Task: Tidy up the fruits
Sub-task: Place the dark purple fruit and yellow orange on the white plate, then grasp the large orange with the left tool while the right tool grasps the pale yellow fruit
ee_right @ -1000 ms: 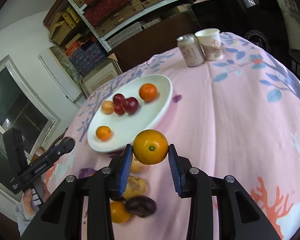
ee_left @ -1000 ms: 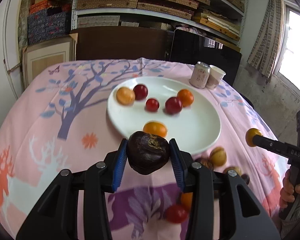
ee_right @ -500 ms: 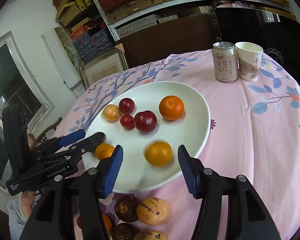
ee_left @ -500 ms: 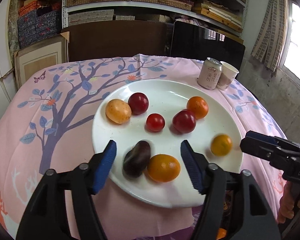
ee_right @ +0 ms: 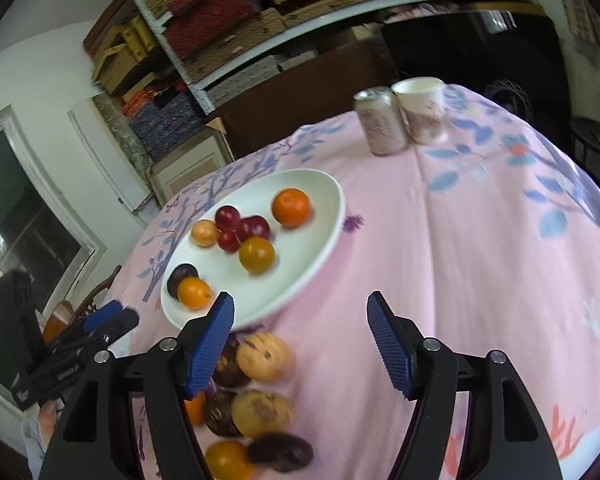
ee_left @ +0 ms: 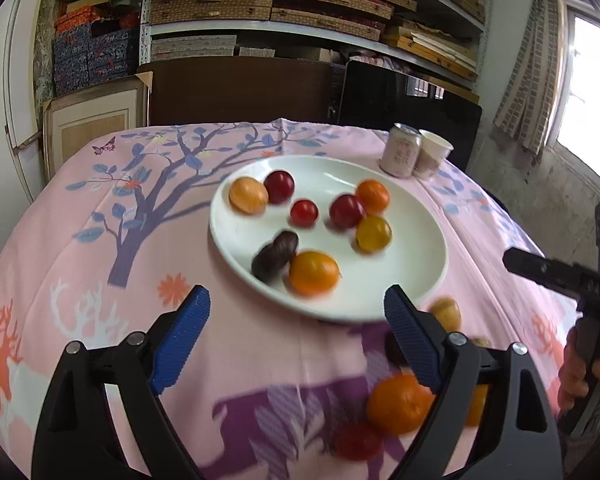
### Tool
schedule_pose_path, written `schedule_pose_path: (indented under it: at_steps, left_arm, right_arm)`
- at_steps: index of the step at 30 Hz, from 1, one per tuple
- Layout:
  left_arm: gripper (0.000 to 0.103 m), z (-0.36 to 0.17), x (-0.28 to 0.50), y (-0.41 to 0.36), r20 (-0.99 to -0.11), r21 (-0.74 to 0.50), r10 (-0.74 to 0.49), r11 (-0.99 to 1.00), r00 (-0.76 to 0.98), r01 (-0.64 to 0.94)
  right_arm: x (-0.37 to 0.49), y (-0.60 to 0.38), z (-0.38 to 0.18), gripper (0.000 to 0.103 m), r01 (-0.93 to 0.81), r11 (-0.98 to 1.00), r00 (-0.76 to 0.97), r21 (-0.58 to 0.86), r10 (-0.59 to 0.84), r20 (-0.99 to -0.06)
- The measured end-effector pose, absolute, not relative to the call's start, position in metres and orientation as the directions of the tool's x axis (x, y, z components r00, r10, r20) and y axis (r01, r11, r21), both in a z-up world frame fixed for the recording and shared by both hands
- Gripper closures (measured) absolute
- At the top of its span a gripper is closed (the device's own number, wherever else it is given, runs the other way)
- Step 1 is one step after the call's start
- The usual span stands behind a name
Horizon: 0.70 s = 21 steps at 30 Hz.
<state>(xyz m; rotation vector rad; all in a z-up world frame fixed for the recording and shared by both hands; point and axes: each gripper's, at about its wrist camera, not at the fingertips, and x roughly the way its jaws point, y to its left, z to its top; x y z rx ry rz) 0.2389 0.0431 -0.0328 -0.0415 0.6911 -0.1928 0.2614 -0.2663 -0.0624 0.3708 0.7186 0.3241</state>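
A white plate (ee_left: 416, 248) on the pink cloth holds several fruits, among them a dark fruit (ee_left: 276, 256) beside an orange (ee_left: 314, 273), and a yellow-orange one (ee_left: 373, 233) near red plums. My left gripper (ee_left: 296, 320) hovers just in front of the plate's near rim; its jaws are opening and nothing is between them. Off the plate's corner, my right gripper (ee_right: 300, 336) has jaws that are opening too, with nothing between them. Loose fruits lie below it: tan ones (ee_right: 263, 356), a dark one (ee_right: 280, 454) and an orange (ee_right: 224, 460).
A drink can (ee_left: 400, 156) and a paper cup (ee_left: 434, 154) stand behind the plate. More loose fruit, an orange (ee_left: 400, 404) and a red one (ee_left: 358, 442), lies under my left gripper's right finger. Shelves and a dark chair back stand beyond the table.
The dark fruit left my left gripper and the orange left my right one; both now lie on the plate. Both grippers drew back from the plate with jaws spread wider.
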Motion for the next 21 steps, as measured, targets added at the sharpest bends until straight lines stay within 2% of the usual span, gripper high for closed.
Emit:
schedule_pose_path:
  at_steps: [3, 7, 13, 21]
  left_arm:
    - [0.015, -0.035, 0.206, 0.032, -0.603, -0.063, -0.184, 0.981, 0.776, 0.184]
    - [0.009, -0.037, 0.182, 0.016, -0.573, -0.008, -0.181, 0.976, 0.799, 0.216]
    - [0.009, -0.055, 0.174, -0.010, -0.622, 0.078, -0.170, 0.958, 0.764, 0.276]
    - [0.009, -0.068, 0.185, -0.018, -0.668, 0.105, -0.159, 0.947, 0.727, 0.303]
  right_arm:
    - [0.247, -0.281, -0.065, 0.025, -0.129, 0.873, 0.728, 0.470, 0.406, -0.552]
    - [0.233, -0.292, -0.070, 0.024, -0.110, 0.858, 0.732, 0.502, 0.411, -0.543]
    - [0.235, -0.294, -0.074, 0.018, -0.099, 0.849, 0.719, 0.518, 0.421, -0.553]
    - [0.234, -0.293, -0.075, 0.015, -0.096, 0.850, 0.712, 0.517, 0.422, -0.562]
